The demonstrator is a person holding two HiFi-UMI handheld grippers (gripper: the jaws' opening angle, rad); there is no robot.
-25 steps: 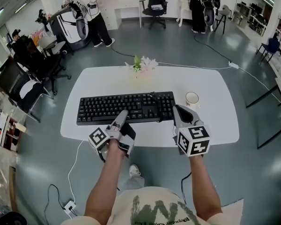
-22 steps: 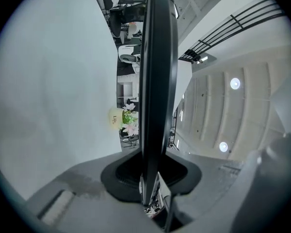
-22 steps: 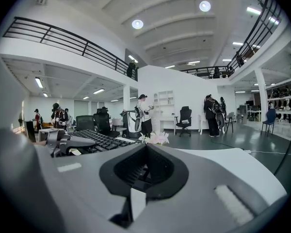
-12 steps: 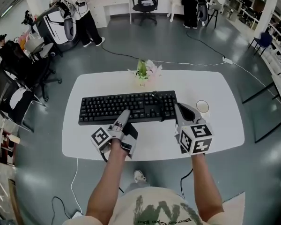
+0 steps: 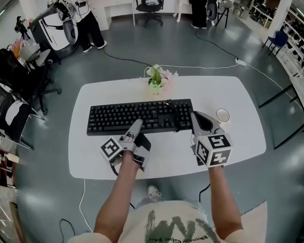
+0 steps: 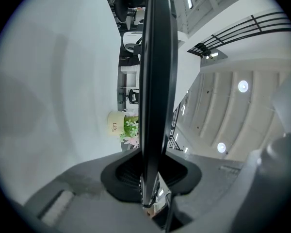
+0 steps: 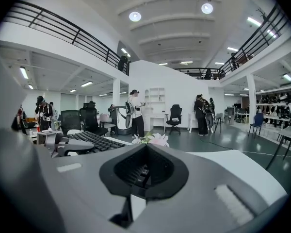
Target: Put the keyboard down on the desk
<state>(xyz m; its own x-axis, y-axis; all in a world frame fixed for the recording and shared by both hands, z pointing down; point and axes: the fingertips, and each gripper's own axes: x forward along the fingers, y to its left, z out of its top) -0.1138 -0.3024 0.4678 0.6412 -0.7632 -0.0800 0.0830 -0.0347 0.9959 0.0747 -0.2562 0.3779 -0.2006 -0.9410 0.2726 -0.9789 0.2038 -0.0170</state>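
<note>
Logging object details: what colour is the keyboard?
Black; the keyboard shows best in the head view.

Left tongs [image 5: 136, 122] touch the keyboard's [image 5: 142, 114] near edge over the white desk [image 5: 243, 135]

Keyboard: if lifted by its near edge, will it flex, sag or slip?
Probably stiff: the keyboard reads as a straight thin slab between the left gripper's fingers. Gripped near the middle of its long near edge, the ends should balance, but the far edge may droop. The narrow pinch on the smooth black case could slip.
</note>
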